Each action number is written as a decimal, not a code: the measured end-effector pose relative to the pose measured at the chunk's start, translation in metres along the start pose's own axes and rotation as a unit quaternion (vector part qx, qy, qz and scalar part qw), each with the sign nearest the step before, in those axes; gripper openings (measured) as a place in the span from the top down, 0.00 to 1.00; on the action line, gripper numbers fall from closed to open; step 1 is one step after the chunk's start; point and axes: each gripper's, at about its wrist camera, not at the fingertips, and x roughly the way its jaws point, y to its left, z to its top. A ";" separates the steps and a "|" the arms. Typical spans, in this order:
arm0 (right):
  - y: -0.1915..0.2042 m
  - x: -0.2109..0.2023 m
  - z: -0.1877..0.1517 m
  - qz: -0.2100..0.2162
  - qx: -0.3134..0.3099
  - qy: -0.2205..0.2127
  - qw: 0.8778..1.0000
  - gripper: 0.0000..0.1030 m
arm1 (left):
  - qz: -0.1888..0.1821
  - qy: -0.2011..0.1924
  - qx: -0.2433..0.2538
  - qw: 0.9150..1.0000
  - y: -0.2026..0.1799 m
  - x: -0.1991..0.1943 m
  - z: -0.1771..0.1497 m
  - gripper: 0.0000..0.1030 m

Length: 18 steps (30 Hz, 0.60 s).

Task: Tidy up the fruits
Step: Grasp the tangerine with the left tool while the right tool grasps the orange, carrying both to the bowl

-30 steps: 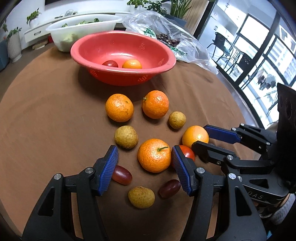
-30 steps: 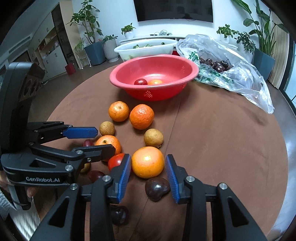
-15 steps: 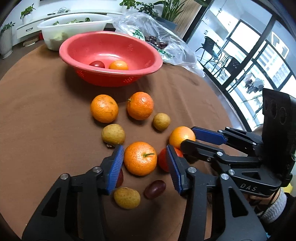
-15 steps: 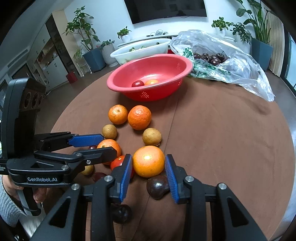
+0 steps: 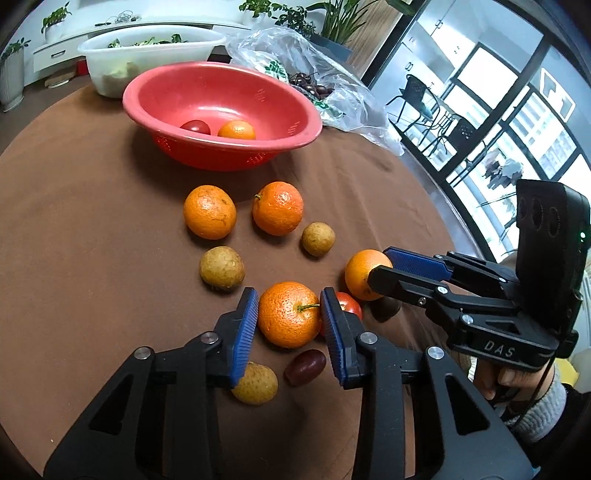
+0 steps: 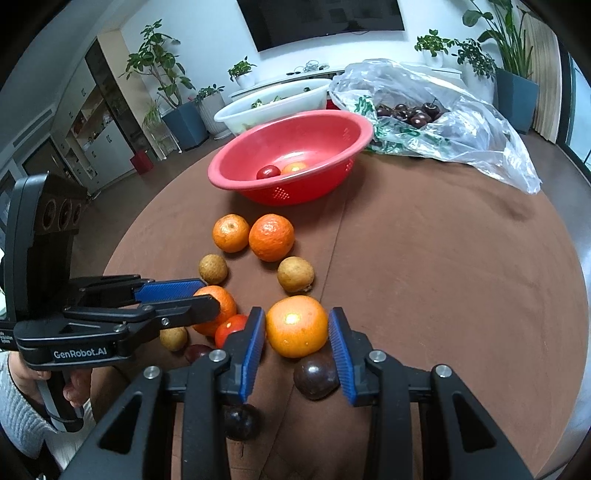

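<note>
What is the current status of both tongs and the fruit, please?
Left tongs closing on stemmed orange. Right tongs shut on smooth orange. Red bowl ahead, path clear.

A brown cloth [image 6: 443, 280] covers the round table and shows a faint crease running from the near edge toward the far side. At the far edge stands a white plastic tub [image 5: 147, 48] with green leaves in it. To its right lies a crumpled clear plastic bag [image 6: 461, 122] printed with green, holding dark cherries [image 6: 413, 112]. Beyond the table, a dark screen [image 6: 325, 18] hangs on the white wall above a low white cabinet [image 5: 62, 55], with potted plants [image 6: 162, 74] on the floor and shelf. On the far right, large windows [image 5: 517, 122] and a black chair [image 5: 417, 96] are visible.
</note>
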 end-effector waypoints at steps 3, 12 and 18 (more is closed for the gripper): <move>-0.004 -0.003 0.000 0.006 0.010 -0.001 1.000 0.63 | -0.004 -0.005 -0.003 1.000 0.000 -0.004 0.001 0.68; -0.010 -0.014 0.006 0.022 0.031 -0.015 0.999 0.64 | -0.011 -0.030 -0.008 0.999 0.001 -0.023 0.009 0.69; -0.011 -0.020 0.024 0.034 0.038 -0.031 0.998 0.64 | -0.009 -0.046 -0.010 0.999 0.007 -0.034 0.025 0.68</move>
